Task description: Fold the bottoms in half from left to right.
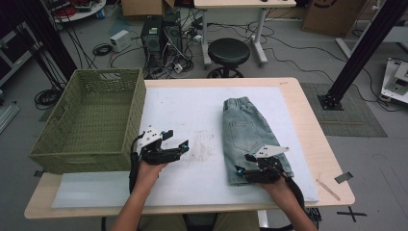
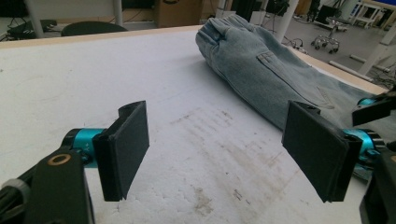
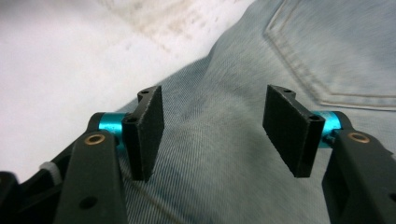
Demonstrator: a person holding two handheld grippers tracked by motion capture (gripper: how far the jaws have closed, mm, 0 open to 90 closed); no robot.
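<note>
Folded denim shorts (image 1: 250,137) lie on the bench's (image 1: 308,144) right half, soft and limp; best pinched at the near hem. The right gripper (image 3: 212,126) hovers there, jaws apart, holding nothing. The left gripper (image 2: 219,154) gapes wide over bare bench, empty.

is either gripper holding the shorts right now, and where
Nothing is held. The right gripper stands open over the denim shorts near the hem; the left gripper is open above the white mat.
</note>
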